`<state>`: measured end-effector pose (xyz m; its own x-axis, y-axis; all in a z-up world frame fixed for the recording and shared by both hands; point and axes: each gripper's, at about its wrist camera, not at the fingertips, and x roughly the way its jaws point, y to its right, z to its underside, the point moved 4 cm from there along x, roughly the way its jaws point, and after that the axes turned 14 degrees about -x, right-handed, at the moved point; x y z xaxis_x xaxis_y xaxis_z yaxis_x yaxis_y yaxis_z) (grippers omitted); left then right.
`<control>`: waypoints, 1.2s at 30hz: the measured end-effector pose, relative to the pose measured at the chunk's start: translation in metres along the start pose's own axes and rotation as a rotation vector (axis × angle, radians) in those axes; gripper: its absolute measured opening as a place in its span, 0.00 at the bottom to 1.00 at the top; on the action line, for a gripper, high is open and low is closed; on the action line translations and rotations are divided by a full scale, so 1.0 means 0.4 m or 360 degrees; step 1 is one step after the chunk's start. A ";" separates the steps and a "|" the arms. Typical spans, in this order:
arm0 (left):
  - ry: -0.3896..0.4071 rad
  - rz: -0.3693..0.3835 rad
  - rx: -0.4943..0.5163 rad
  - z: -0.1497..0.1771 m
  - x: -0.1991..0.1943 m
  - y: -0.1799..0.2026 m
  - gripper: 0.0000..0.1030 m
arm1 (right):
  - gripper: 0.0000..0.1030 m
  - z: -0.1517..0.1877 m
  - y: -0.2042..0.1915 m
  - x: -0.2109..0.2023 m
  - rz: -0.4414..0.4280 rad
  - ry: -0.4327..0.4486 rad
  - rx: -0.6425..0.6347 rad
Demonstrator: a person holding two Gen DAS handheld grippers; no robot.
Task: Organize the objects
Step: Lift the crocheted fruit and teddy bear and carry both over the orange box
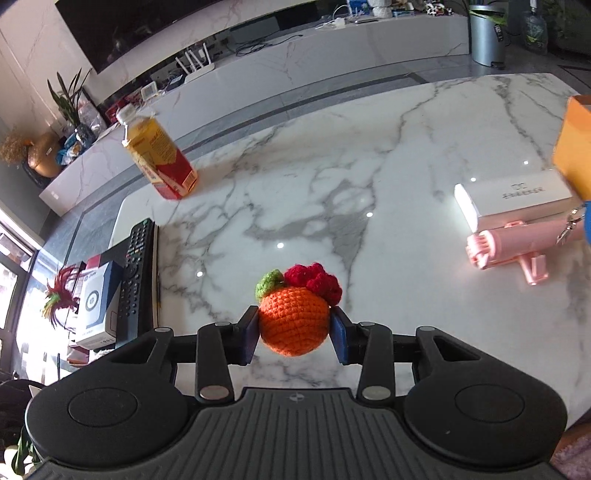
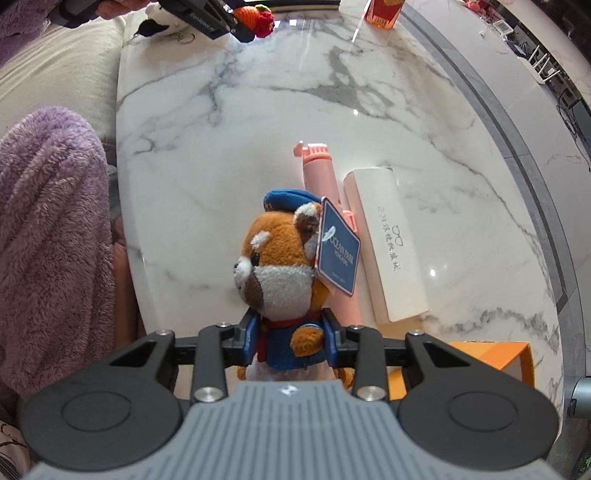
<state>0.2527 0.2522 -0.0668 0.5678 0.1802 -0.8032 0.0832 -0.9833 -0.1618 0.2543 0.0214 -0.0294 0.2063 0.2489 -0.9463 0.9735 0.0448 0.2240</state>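
My left gripper is shut on an orange crocheted fruit with a green leaf and red flower, held over the marble table. It also shows far off in the right wrist view. My right gripper is shut on a red panda plush with a blue cap and a blue Ocean Park tag. A pink toy gun and a white box lie just beyond the plush, side by side; both also show in the left wrist view, the gun and the box.
A juice bottle stands at the table's far left. A remote and small boxes lie at the left edge. An orange box sits by my right gripper. A purple fleece sleeve and sofa are on the left.
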 end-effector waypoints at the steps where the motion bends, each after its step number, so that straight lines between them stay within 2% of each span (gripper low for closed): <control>1: 0.0019 0.0018 0.0014 -0.005 -0.025 0.017 0.45 | 0.35 0.002 -0.004 -0.019 0.0017 0.0016 -0.0001; 9: 0.0221 0.0292 0.0164 -0.046 -0.256 0.205 0.45 | 0.35 0.065 -0.025 -0.195 0.0200 0.0114 0.0004; 14: 0.0353 0.0494 0.0287 -0.069 -0.366 0.356 0.45 | 0.35 0.163 -0.017 -0.312 0.0315 0.0135 0.0049; 18: 0.0405 0.0684 0.0373 -0.086 -0.409 0.484 0.45 | 0.35 0.250 -0.028 -0.358 0.0327 0.0092 0.0039; 22: 0.0419 0.0838 0.0457 -0.097 -0.410 0.614 0.45 | 0.35 0.348 -0.030 -0.341 0.0309 -0.0057 0.0028; 26: 0.0383 0.0955 0.0531 -0.100 -0.368 0.727 0.45 | 0.35 0.439 -0.021 -0.286 0.0272 -0.0162 0.0014; 30: 0.0290 0.0975 0.0578 -0.097 -0.295 0.813 0.45 | 0.35 0.498 -0.026 -0.212 0.0240 -0.0227 -0.0142; 36: 0.0154 0.0981 0.0543 -0.111 -0.192 0.870 0.45 | 0.35 0.538 0.004 -0.111 0.0158 -0.0245 -0.0268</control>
<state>0.2744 -0.1048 -0.0360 0.5006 -0.4250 -0.7542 -0.5288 -0.8399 0.1223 0.2679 -0.1977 -0.0373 0.3253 0.1107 -0.9391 0.9203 0.1911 0.3413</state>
